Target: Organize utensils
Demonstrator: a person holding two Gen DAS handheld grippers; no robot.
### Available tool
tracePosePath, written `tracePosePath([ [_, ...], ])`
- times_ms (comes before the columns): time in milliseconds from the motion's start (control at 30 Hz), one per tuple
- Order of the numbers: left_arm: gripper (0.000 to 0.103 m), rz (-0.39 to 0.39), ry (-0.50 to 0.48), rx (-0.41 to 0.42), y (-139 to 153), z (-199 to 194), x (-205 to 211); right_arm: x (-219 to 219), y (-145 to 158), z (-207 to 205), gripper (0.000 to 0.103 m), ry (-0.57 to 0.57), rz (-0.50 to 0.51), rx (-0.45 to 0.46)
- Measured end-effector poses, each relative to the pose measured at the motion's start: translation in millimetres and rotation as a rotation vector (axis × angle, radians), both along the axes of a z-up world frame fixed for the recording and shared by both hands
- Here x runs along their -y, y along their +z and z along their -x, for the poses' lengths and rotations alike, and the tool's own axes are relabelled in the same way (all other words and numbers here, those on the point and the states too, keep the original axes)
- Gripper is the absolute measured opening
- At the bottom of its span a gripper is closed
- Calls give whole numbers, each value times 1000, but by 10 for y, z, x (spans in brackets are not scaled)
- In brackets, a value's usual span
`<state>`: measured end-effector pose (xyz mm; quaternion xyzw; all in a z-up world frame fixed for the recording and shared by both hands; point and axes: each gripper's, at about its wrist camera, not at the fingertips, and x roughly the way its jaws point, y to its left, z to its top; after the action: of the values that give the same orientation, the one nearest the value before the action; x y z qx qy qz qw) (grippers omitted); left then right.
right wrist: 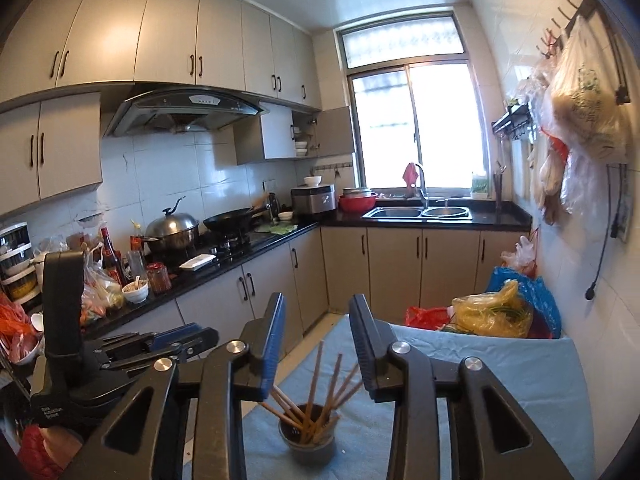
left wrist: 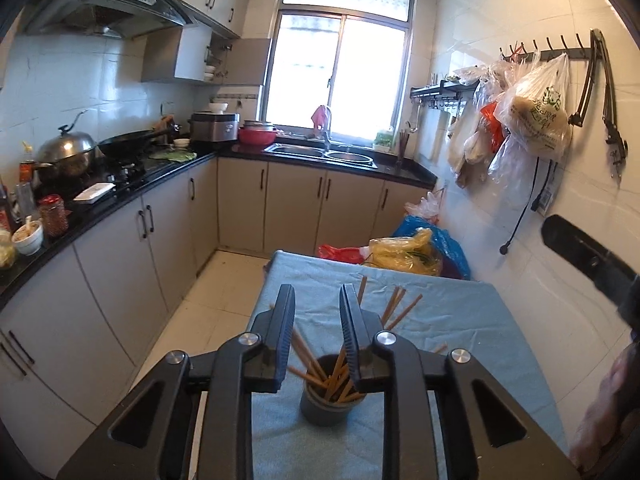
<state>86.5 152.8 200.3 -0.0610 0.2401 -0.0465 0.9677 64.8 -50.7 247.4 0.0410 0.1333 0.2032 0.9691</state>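
I see my left gripper [left wrist: 316,300] with its jaws parted and nothing between the pads; chopsticks [left wrist: 328,376] show through the gap but touch neither finger. My right gripper [right wrist: 318,312] stands a little wider apart, also empty. Below both, a dark holder [right wrist: 308,442] stands upright on the table's blue cloth [left wrist: 460,320], with the chopsticks fanned out inside it. Behind the table, plastic bags [right wrist: 496,312] are piled against the white tiled wall. A black counter [left wrist: 132,188] with a wok [left wrist: 128,142] runs along the left to the sink [left wrist: 320,152] under the window.
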Motion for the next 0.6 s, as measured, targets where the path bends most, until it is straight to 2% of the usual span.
tracePosePath([
  [67, 33, -13, 27, 5, -68, 145, 44, 92, -59, 103, 42, 0, -15, -11],
  [133, 38, -26, 42, 12, -143, 277, 94, 180, -157, 200, 46, -9, -18, -28],
  [233, 38, -64, 74, 10, -315, 487, 216, 305, -339, 297, 51, -30, -18, -50],
  [300, 39, -76, 81, 0, -416, 586, 288, 387, -520, 338, 53, -36, -25, -97],
  [400, 46, -96, 106, -6, -569, 718, 370, 496, -768, 400, 55, -55, -25, -145],
  [467, 56, -112, 138, -11, -716, 809, 414, 535, -908, 446, 58, -63, -16, -172],
  [600, 60, -139, 180, -61, -1062, 931, 456, 577, -1270, 567, 66, -82, 5, -228],
])
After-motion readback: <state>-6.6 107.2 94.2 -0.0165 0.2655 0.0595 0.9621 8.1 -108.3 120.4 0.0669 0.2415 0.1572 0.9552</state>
